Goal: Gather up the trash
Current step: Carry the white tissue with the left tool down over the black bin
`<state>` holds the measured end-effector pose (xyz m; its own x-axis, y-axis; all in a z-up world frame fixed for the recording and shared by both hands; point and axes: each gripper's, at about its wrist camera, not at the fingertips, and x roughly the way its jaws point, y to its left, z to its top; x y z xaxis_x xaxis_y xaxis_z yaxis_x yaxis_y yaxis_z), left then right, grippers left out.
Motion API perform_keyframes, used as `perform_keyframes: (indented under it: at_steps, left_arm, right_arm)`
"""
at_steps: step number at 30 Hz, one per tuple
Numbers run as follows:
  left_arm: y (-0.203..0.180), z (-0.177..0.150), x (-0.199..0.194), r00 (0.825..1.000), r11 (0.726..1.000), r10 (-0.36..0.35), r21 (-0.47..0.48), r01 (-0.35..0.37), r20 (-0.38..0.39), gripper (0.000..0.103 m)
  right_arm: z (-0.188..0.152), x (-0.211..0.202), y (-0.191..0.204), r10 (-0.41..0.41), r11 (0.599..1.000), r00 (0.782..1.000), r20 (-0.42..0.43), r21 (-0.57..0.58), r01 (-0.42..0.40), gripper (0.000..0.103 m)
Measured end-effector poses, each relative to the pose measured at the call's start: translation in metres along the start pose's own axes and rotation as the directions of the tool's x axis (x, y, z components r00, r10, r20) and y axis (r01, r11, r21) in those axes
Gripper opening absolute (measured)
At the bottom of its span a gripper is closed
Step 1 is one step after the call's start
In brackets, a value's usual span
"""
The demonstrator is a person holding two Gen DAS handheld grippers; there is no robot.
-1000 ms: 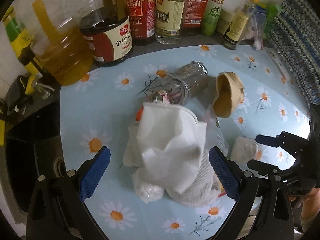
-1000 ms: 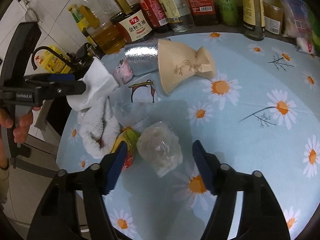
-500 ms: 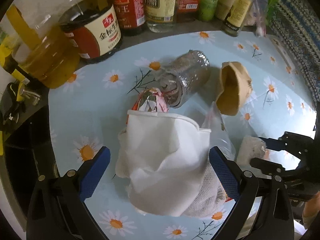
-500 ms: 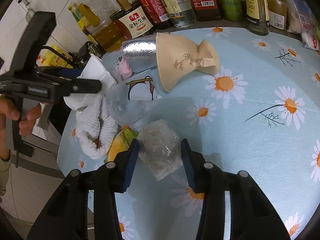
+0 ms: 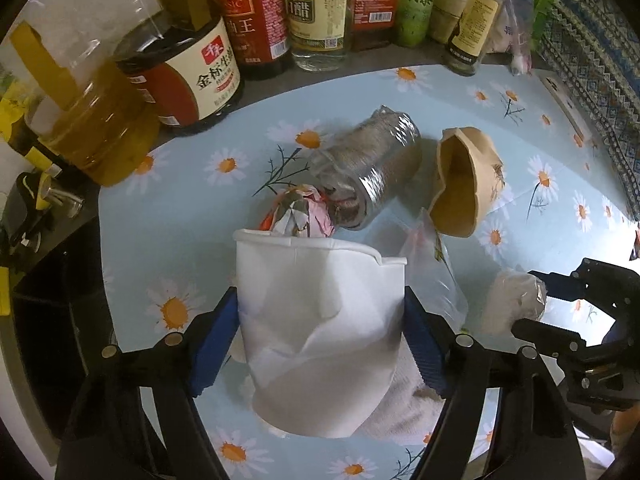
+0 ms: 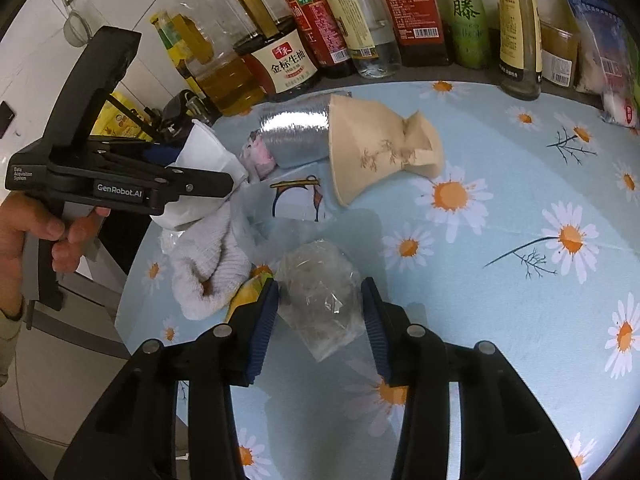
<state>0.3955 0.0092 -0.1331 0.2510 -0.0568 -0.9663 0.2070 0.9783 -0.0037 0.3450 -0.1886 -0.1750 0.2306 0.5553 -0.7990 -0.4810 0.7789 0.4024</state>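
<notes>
My left gripper (image 5: 320, 336) points down at a crushed white paper cup (image 5: 320, 304). Its jaws are closing, and both blue pads touch the cup's sides. The cup lies over a white towel (image 6: 208, 264). My right gripper (image 6: 320, 316) is shut on a crumpled clear plastic wad (image 6: 320, 288), which rests on the daisy-print tablecloth (image 6: 500, 240). Other trash lies behind: a foil-wrapped cylinder (image 5: 372, 168), a squashed tan paper cup (image 5: 464, 184), a crumpled pink wrapper (image 5: 300, 212), a printed clear bag (image 6: 296, 204) and a yellow wrapper (image 6: 248, 292).
A row of oil, soy sauce and vinegar bottles (image 5: 316, 12) stands along the back. A large oil jug (image 5: 92, 128) sits at the back left. The table's edge (image 5: 100, 264) drops off on the left. A hand (image 6: 36, 236) holds the left gripper's handle.
The left jaws have come in from wide apart to the cup's sides. The right jaws closed onto the plastic wad and have stayed there.
</notes>
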Motion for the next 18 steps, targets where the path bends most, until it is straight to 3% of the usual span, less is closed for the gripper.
perform_keyframes:
  at_steps: [10, 18]
  left_arm:
    - [0.003, -0.016, -0.046, 0.996, 0.999, -0.011, -0.044, 0.015, 0.091, 0.075]
    - [0.005, -0.052, -0.09, 0.984, 0.998, -0.028, -0.057, 0.039, 0.176, 0.075]
  right_arm:
    - [0.003, -0.02, 0.015, -0.009, 0.999, 1.0, 0.03, -0.032, 0.01, 0.043]
    - [-0.009, -0.045, 0.049, -0.03, 0.998, 0.998, 0.062, -0.061, 0.034, 0.043]
